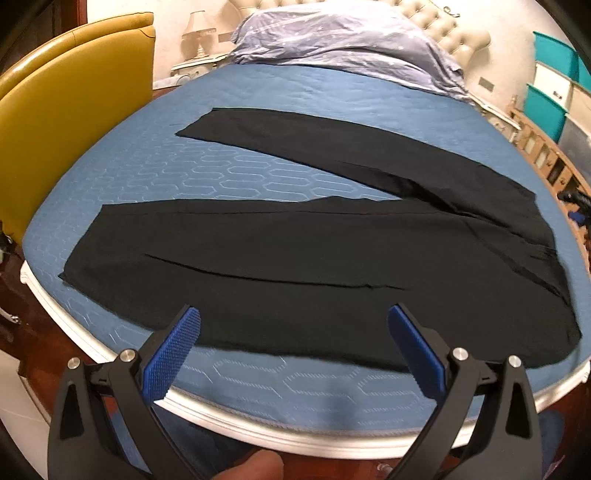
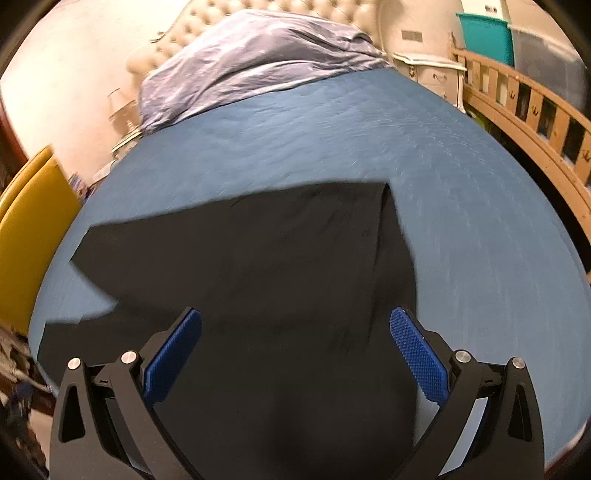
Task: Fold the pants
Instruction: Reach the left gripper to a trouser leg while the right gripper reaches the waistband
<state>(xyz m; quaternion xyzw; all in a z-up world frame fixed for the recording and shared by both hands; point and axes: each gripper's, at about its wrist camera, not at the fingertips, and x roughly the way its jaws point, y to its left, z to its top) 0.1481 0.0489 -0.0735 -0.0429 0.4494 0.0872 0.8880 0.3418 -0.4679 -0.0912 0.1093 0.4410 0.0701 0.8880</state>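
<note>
Black pants [image 1: 314,251] lie flat on the blue mattress [image 1: 229,173], legs spread in a V toward the left, waist at the right. My left gripper [image 1: 293,325] is open and empty, above the near leg's lower edge at the bed's front. In the right wrist view the pants [image 2: 258,266] fill the middle, with the waist edge running down the right side. My right gripper [image 2: 295,328] is open and empty, hovering over the waist part. This view is motion-blurred.
A crumpled lilac duvet [image 1: 343,40] lies at the head of the bed by a tufted headboard [image 2: 258,11]. A yellow chair [image 1: 70,110] stands at the left. A wooden rail [image 2: 535,122] and teal bins [image 1: 546,99] are at the right.
</note>
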